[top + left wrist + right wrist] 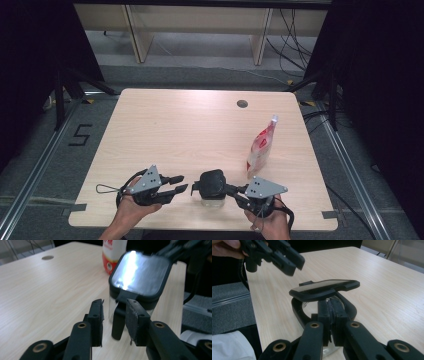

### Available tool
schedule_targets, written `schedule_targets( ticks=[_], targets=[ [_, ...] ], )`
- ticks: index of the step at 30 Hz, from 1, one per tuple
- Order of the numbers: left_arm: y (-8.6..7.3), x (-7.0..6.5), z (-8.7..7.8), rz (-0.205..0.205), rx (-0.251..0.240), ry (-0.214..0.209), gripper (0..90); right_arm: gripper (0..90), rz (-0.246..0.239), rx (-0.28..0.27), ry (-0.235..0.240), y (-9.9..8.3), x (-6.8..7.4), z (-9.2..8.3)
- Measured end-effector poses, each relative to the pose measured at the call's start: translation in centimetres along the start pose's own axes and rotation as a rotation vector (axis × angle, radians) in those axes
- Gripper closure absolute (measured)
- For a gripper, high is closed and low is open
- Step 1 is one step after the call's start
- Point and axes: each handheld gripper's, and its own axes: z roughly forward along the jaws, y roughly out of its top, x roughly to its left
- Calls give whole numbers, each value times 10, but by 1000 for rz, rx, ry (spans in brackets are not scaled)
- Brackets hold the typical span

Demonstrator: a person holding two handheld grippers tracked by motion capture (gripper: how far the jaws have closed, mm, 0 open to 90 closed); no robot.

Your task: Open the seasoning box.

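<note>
Near table's front edge: clear jar (212, 199), glossy black rounded-square lid (140, 271); left gripper (178, 183) jaws apart; right gripper (331, 315) pinching jar's rim.

Fig.: my two handheld units, left gripper (176, 183) and right gripper (234, 191), both matte black w/ a grey three-cornered plate on top, dotted w/ small dark screws. I note brass-coloured pivot bushings on the jaw links, flat black pads w/ frayed edges. Thin black cable loops trail off each; forearms bare, no sleeves.

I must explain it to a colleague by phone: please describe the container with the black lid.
On the wooden table, look at the near edge, between the two claws. The container stands there: clear body, black lid, black side handle. Its neighbour, the red-and-white pouch, is taller.
</note>
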Motion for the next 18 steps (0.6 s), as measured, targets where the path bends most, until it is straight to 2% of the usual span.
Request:
schedule_targets(
  ticks=[1, 2, 3, 7, 8, 9, 12, 13, 15, 16, 18],
  targets=[
    [-2, 2, 1, 14, 10, 2, 658, 882, -5, 2, 1, 1, 0, 0],
    [-4, 2, 1, -7, 16, 3, 657, 882, -1, 2, 8, 2, 0, 1],
    [-5, 3, 2, 12, 23, 1, 657, 882, 6, -2, -2, 3, 1, 1],
    [-7, 4, 3, 5, 50, 1, 651, 882, 5, -15, 1, 6, 2, 4],
    [-7, 5, 4, 21, 55, -7, 651, 882, -12, -10, 7, 8, 1, 4],
    [-8, 4, 4, 2, 49, 0, 643, 882, -15, -13, 14, 10, 1, 5],
    [-8, 5, 3, 5, 52, 2, 612, 882, -12, -15, 8, 11, 1, 4],
    [-9, 4, 3, -7, 52, 0, 612, 882, -17, -19, 9, 12, 1, 5],
    [-11, 5, 2, 11, 60, -8, 567, 882, -11, -30, 3, 14, 2, 6],
    [-15, 4, 1, -17, 63, -10, 549, 881, -18, -31, 7, 15, 2, 7],
    [-17, 4, 0, -15, 72, -5, 529, 882, -24, -22, 12, 17, 2, 7]
  ],
)
